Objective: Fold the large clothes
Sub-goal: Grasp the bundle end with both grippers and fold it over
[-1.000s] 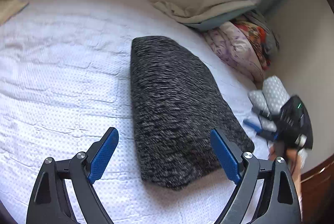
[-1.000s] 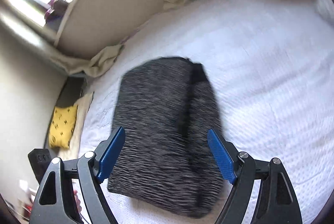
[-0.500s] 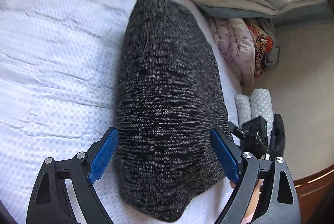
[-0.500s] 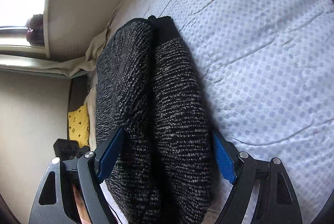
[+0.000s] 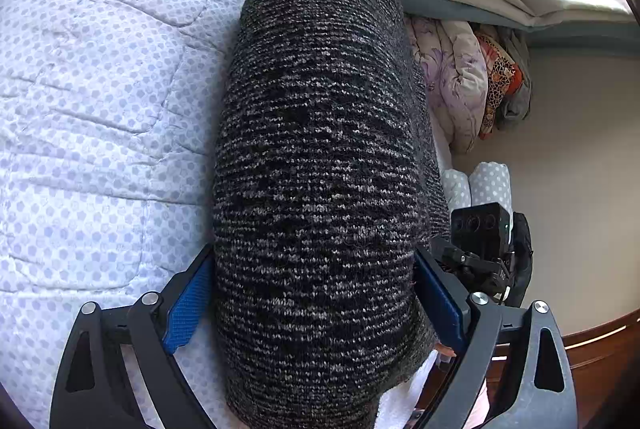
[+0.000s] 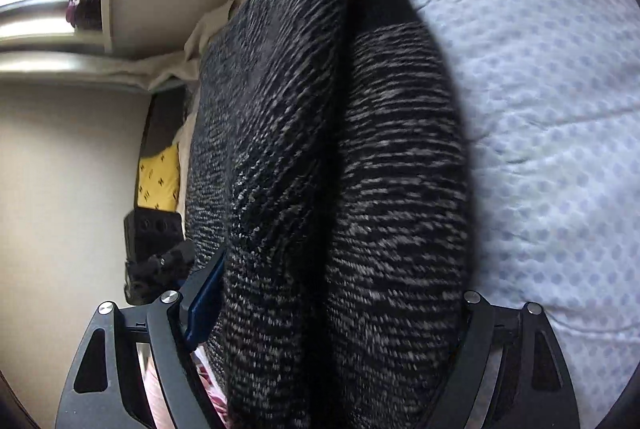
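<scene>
I have the folded sweater lying on the bedspread, its near end filling the gap between the jaws of both grippers. My left gripper stands wide, straddling it. My right gripper is wide too; whether either set of pads presses the knit, I cannot tell.
</scene>
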Tool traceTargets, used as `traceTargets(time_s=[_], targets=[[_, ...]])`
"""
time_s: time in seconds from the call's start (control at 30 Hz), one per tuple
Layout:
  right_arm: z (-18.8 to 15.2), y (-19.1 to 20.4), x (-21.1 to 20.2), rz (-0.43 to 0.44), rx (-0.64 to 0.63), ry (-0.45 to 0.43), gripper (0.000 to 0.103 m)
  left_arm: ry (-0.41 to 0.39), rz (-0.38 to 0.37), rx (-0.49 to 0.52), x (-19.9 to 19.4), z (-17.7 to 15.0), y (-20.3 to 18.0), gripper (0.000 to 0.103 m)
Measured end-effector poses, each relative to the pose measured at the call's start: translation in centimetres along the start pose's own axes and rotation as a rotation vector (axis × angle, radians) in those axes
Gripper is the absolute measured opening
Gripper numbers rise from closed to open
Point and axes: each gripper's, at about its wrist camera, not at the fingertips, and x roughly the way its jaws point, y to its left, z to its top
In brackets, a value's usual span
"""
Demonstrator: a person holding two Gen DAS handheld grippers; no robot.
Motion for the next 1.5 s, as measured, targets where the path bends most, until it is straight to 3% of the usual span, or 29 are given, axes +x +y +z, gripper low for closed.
traceTargets(time_s=[0.13,0.2,0.23,0.53,0.97,1.2,1.5], targets=[[0.3,0.2,1.0,0.038,-0.002,0.001,0.065,-0.006,0.021,0.022,0.1,0.1,-0.8,0.088],[0.3,0.2,1.0,0.049,0.003,-0.003,0.063,-0.013,0.029,0.034,-0.2,0.0,-1.2,0.084],[0.2,0.1,0.9,0.051,0.003,-0.003,0.062,0.021,0.003,0.068,-0.2,0.1,-1.6,0.081],[-0.8,2.9,0.5,0.081,-0.051,-0.057,0.055,-0.05,-0.006,0.082,-3.4,-0.5,-1.5,0.068],[-2.8,7.1,4.2,0.128,-0.121,0.018,0.053,-0.098,0.039,0.061,-9.2,-2.1,1.3,0.067],[-4.1,7.7,5.4,0.116,-0.11,0.042,0.053,-0.106,0.044,0.058,-9.3,-2.4,1.7,0.067],[-2.9,6.5,6.1,0.088,-0.084,0.04,0.057,-0.115,0.066,0.054,-8.9,-2.4,2.7,0.069]])
